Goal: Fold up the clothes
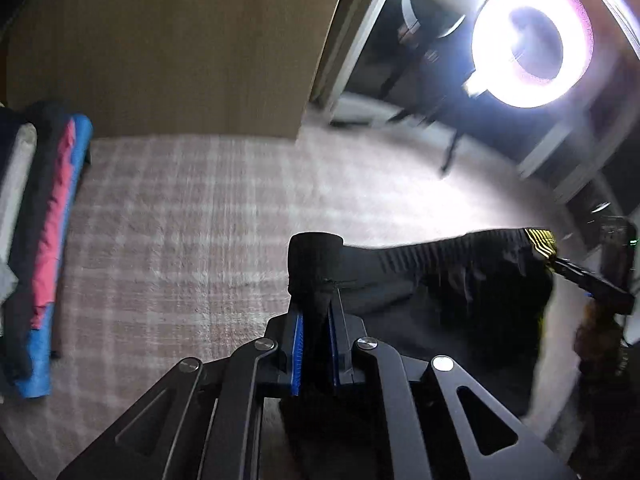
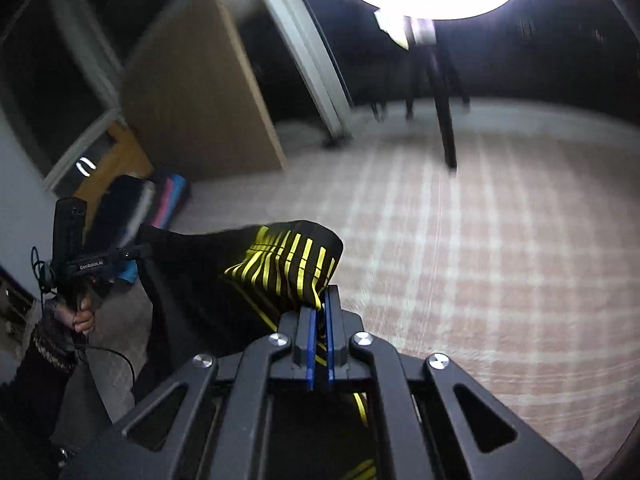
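A black garment (image 1: pixel 440 276) with yellow stripes (image 2: pixel 288 264) hangs stretched between both grippers above the checked pink-and-white cover. My left gripper (image 1: pixel 316 320) is shut on a bunched black end of it, cloth pinched between the blue pads. My right gripper (image 2: pixel 320 316) is shut on the yellow-striped end, which bulges out past the fingertips. In the left wrist view the right gripper (image 1: pixel 588 280) shows at the far right, clamped on the striped corner. In the right wrist view the left gripper (image 2: pixel 120 258) is at the left, held by a hand (image 2: pixel 82 320).
A stack of folded clothes (image 1: pixel 44 248) in grey, dark, pink and blue lies at the left edge of the cover (image 1: pixel 180 220). A wooden panel (image 1: pixel 180 40) stands behind. A bright ring light (image 1: pixel 532 40) on a tripod stands beyond the far edge.
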Demonstrator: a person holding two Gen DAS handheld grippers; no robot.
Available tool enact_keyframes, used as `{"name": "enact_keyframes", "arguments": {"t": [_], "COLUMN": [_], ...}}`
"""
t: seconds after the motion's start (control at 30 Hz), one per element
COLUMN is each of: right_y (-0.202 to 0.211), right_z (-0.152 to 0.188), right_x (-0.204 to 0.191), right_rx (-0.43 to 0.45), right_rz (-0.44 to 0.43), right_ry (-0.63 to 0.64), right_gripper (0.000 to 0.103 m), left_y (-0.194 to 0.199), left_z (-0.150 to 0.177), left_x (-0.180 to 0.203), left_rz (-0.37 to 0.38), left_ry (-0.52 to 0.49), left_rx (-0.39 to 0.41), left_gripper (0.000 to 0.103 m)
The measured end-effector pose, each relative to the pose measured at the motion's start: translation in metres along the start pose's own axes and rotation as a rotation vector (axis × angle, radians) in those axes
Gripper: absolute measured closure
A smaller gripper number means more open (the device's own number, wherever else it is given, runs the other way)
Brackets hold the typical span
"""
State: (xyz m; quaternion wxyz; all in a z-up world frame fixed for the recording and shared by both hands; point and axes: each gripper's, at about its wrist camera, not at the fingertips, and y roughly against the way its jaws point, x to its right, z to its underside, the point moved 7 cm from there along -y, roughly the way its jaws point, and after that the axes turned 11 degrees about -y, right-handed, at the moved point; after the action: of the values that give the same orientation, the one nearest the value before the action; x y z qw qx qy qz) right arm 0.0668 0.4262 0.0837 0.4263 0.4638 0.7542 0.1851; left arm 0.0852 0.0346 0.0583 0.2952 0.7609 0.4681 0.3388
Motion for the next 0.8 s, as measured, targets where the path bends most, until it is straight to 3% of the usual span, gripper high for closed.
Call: {"name": "enact_keyframes", "arguments": {"t": [0.17,0.23,0.4,0.5,0.53,0.63,0.7,0.77,0.8], "right_y": [0.068,0.075,0.03,0.009,0.01,0.02,0.03,0.035,0.036], "right_z": [0.007,0.023,0.094,0.13,0.134,0.128,0.116,0.108,0.107], "right_x": [-0.039,-0.044,-0.018,-0.006,-0.004,-0.001,0.0,0.004,0.005], "right_rx": [0.127,0.118,-0.105,-0.232,-0.244,-0.232,-0.188,-0.159,-0.148], "right_rz": [-0.042,-0.019,0.062,0.123,0.131,0.101,0.068,0.059,0.063], "right_ry": [0.134,0.16,0.134,0.183,0.189,0.157,0.117,0.1,0.1], "right_gripper": [0.099,0.099,0.099,0.097,0.097,0.094,0.083,0.061,0.061], "left_y": [0.056,0.048,0.008,-0.006,-0.005,-0.001,-0.006,-0.021,-0.029], "left_z": [0.025,0.039,0.105,0.138,0.136,0.123,0.108,0.096,0.093], "left_x": [-0.005,0.0,0.0,-0.001,-0.001,-0.003,-0.001,0.003,0.006], "left_rz": [0.106,0.108,0.115,0.117,0.108,0.087,0.049,0.007,-0.007], "left_ry": [0.017,0.019,0.062,0.079,0.072,0.033,-0.024,-0.107,-0.139], "left_rx": [0.056,0.034,-0.118,-0.185,-0.179,-0.147,-0.126,-0.139,-0.154], "left_gripper": [0.092,0.093,0.096,0.096,0.095,0.075,0.067,0.066,0.066]}}
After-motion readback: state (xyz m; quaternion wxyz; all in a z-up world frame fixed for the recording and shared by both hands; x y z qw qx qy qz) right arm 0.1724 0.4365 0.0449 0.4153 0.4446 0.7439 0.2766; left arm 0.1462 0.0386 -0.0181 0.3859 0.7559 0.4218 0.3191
